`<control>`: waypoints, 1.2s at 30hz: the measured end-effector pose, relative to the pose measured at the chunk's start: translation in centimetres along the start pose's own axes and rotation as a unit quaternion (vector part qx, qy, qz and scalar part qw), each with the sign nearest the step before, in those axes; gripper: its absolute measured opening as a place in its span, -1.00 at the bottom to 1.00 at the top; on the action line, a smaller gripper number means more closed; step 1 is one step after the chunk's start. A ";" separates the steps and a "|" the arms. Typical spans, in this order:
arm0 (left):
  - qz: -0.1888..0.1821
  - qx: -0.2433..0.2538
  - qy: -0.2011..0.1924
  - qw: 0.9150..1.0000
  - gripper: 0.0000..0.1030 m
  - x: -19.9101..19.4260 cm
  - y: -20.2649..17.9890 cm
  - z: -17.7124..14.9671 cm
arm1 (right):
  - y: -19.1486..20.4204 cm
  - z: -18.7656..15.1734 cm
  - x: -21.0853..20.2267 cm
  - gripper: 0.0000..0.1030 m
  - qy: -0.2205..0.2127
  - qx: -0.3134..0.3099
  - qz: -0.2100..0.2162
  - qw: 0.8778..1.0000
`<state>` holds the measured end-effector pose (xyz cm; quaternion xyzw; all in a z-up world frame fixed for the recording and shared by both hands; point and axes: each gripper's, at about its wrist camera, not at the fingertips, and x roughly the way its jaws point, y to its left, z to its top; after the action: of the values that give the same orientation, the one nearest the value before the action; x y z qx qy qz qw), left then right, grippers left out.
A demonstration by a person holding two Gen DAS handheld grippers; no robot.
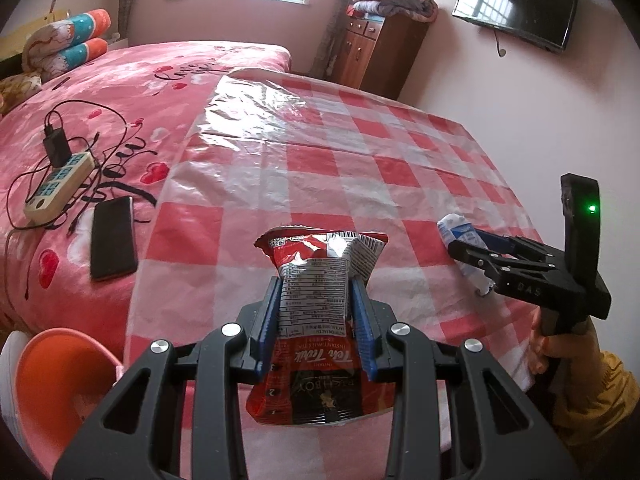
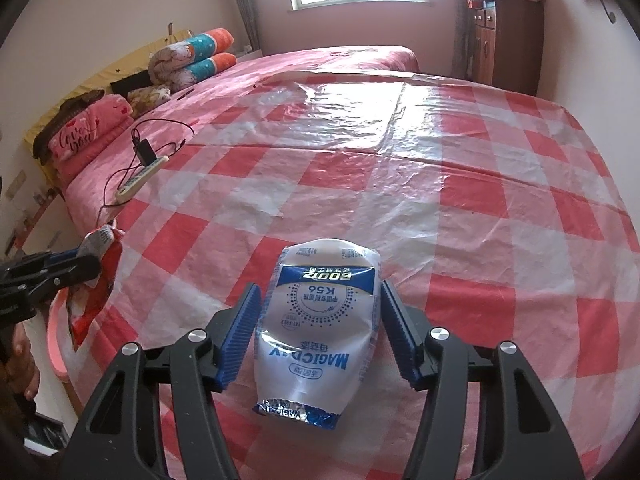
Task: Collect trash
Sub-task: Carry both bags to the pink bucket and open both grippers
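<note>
In the left wrist view, a crinkly red and silver snack bag (image 1: 320,280) is seen in the middle of the frame. It is squeezed tight between the blue ridged pads (image 1: 267,320) of the left gripper (image 1: 316,312), whose jaws are pressed in on both sides of the bag. The bag is held up above a shiny red and white checked plastic sheet (image 1: 360,152), which is spread over a pink bed cover with hearts and black writing (image 1: 120,80). At the lower left corner of that frame, part of a round orange plastic bin (image 1: 60,380) is seen below the gripper.

In the right wrist view, a white and blue plastic milk pouch (image 2: 320,320) is seen low in the middle of the frame, lying on the checked sheet. The right gripper (image 2: 320,328) is placed around it with its jaws about half open. The pouch sits between the blue pads (image 2: 240,332); the left one looks to be just touching it, and a small gap is seen at the right one. A firm squeeze is not shown.

At the left of the left wrist frame, a black flat phone (image 1: 114,238) and a cream power strip with a black plug and wires (image 1: 60,184) are lying on the bed cover.
</note>
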<state>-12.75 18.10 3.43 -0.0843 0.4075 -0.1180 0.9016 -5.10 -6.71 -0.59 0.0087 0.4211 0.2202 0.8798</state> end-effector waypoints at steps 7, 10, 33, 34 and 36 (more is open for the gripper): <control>0.005 -0.011 -0.011 1.000 -0.31 -1.8 1.5 -1.0 | 1.5 0.4 -1.1 0.19 -0.013 -0.015 -0.006 1.000; 0.006 -0.019 -0.015 1.000 -0.31 -2.4 2.2 -1.4 | 2.4 0.7 -1.5 0.19 -0.015 -0.022 -0.007 1.000; 0.079 -0.088 -0.041 0.992 -0.31 -8.7 10.1 -4.7 | 14.9 2.1 -1.5 0.19 0.010 -0.105 0.124 0.987; 0.085 -0.094 -0.040 0.991 -0.31 -8.9 10.6 -5.0 | 15.5 2.0 -1.3 0.19 0.012 -0.109 0.130 0.986; 0.094 -0.103 -0.038 0.989 -0.31 -9.3 11.5 -5.5 | 17.5 1.9 -1.0 0.19 0.021 -0.121 0.153 0.981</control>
<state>-21.16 31.41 3.65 -0.1420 0.3891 0.0136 0.9101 -10.85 9.05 4.91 -0.0379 0.4030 0.4019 0.8214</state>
